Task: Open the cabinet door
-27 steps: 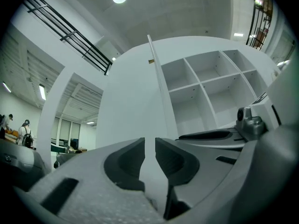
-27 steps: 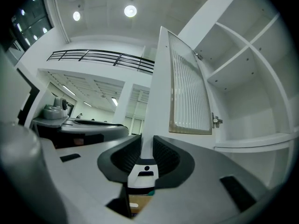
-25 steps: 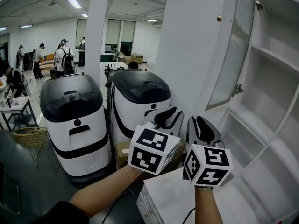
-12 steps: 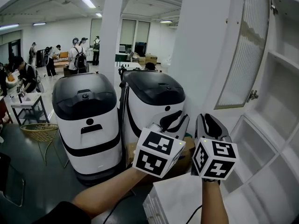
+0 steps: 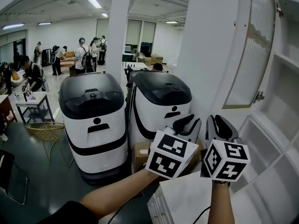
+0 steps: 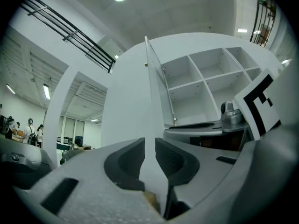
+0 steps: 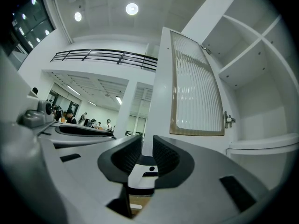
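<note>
With the cabinet door (image 5: pixel 254 45) already swung wide at upper right, baring the shelves (image 5: pixel 286 57), the left tongs (image 5: pixel 188 121) and right tongs (image 5: pixel 218 124) have drifted toward lower right, both clenched on nothing, so the opening looks done.

Wicker basket (image 5: pixel 44 131) — beside white machine (image 5: pixel 93 125)
</note>
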The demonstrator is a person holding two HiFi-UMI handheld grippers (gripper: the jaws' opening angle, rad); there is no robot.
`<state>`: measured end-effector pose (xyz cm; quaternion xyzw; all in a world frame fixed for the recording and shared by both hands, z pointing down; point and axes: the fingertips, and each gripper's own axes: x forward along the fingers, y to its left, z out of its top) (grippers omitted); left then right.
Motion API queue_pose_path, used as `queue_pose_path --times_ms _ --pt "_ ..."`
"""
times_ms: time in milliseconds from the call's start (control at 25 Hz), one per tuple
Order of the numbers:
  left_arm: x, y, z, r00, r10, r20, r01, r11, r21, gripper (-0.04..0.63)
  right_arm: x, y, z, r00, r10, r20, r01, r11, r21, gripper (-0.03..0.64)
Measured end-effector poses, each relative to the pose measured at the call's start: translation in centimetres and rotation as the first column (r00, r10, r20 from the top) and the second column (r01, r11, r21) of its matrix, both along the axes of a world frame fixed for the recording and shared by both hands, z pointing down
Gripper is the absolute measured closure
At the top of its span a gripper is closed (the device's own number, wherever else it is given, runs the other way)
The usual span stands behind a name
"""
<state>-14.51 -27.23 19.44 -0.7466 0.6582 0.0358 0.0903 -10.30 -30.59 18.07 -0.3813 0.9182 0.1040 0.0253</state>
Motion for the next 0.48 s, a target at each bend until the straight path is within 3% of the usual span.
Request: queue_pose_path --times_ms 160,480 --pt "1.3 0.1 0.2 0.999 0.039 -0.002 -0.039 0.999 -0.002 0.517 0.7 1.4 0.4 1.0 -0.02 0.015 0.02 0.999 -0.029 0.534" --pt "4.6 0.2 0.4 0.99 0.143 -0.008 -0.143 0.99 -0.005 0.517 4.0 2.7 1.1 0.997 0.074 0.017 -0.074 0.997 -0.034 0.56"
